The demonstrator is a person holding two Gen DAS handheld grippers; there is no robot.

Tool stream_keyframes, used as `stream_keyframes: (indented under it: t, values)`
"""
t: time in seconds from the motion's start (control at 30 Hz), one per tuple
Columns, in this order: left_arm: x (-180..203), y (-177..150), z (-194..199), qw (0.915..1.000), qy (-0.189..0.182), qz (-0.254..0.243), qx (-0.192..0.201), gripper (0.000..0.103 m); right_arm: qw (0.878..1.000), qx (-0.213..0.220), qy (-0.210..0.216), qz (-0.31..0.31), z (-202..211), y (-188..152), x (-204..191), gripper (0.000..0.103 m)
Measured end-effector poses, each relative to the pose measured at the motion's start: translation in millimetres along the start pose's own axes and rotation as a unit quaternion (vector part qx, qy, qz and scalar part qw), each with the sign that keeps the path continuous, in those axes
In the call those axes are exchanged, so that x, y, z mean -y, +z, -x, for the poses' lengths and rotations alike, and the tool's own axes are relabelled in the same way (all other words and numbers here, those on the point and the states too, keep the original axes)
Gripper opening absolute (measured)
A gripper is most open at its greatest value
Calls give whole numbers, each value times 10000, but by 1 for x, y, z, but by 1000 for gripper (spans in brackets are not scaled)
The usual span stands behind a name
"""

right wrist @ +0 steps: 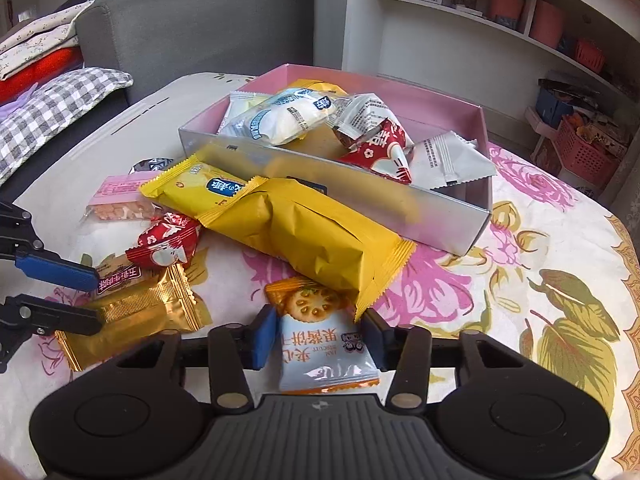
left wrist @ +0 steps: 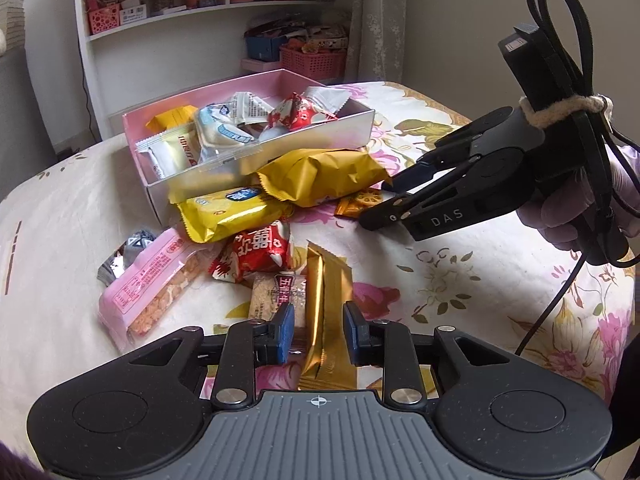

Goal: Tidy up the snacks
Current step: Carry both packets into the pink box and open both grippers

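Floral tablecloth covers the work surface; white shelving with pink baskets stands behind it, and a grey sofa sits at the far side in the right wrist view.

Pink-lined open box sits at the centre of the table and holds several wrapped snacks, among them a white-and-blue packet and a red candy wrapper.

Loose snacks lie in front of the box. One large yellow packet leans against the box's near wall, overlapping a smaller yellow packet. A pink packet and another red candy lie nearby on the cloth.

Left gripper: jaws narrow, with the gold foil bar between the blue pads; both pads sit against the bar's edges.

Right gripper: jaws narrow, closed on the biscuit packet, which has a light-blue body and an orange top. This packet lies just beside the near end of the large yellow packet.
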State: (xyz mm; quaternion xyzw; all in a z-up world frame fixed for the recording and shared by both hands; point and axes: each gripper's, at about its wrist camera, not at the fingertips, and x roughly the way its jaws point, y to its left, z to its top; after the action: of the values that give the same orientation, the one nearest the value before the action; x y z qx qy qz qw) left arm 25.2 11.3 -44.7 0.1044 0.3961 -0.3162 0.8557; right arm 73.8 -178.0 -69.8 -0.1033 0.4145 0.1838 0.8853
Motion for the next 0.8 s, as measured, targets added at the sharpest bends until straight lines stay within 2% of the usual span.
stream_keyframes:
  t: [0.3,0.47,0.57,0.8]
  values:
    - [15,2,-6,9996,-70,-256,-35,36,9997,-182,102,139,9,-6,-3,34]
    - [22,-3,-18,9985,-253,-260,-413,36,9987,-324,259,297,17,-13,-9,35]
    - [33,-6,-22,9978,-114,-527,-392,41,9980,-383,320,383,21,-17,-12,36]
    - [37,1,-25,9987,15,-411,-286,41,9975,-396,315,502,24,-20,-17,38]
